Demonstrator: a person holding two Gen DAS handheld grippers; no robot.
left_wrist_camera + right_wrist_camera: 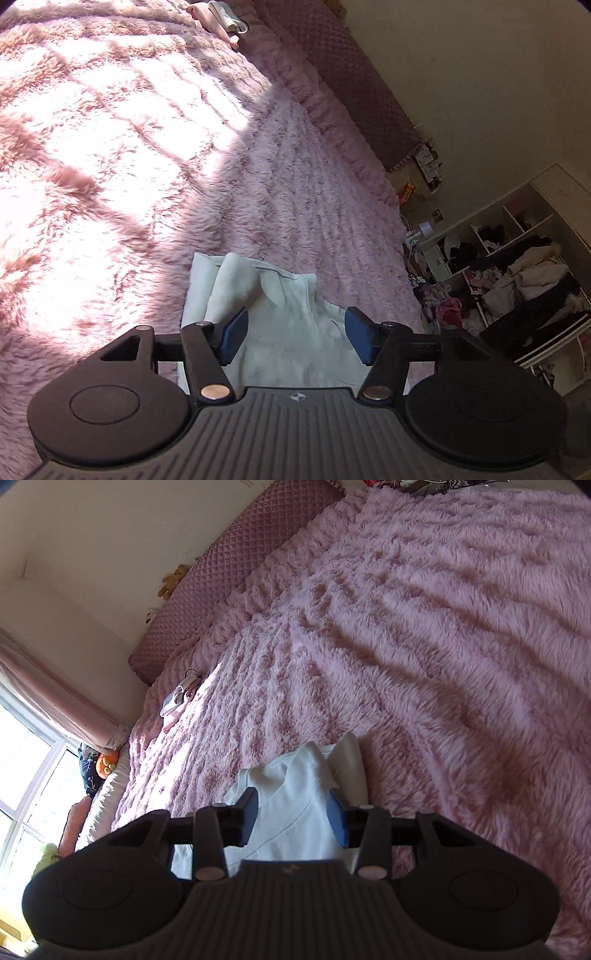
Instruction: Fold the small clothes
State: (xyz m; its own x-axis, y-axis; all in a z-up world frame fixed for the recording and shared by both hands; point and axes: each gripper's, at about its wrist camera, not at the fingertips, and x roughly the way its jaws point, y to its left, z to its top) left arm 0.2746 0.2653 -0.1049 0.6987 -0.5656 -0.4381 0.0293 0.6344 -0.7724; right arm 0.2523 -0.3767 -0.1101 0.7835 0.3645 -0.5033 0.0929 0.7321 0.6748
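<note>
A small white garment (280, 314) lies rumpled on the pink fluffy blanket (147, 147), partly folded with raised creases. My left gripper (295, 332) hovers over it, jaws wide open, the cloth between the blue pads (234, 334) without being pinched. In the right wrist view the same white garment (291, 812) lies between the fingers of my right gripper (293, 814), which is also open just above it. The near part of the garment is hidden under both gripper bodies.
The blanket (443, 646) covers a wide bed. A quilted pink headboard cushion (229, 561) runs along the wall. Small pink and white clothes (177, 701) lie farther up the bed. Cluttered white shelves (517, 266) stand beyond the bed's edge. A window (26, 775) is at the left.
</note>
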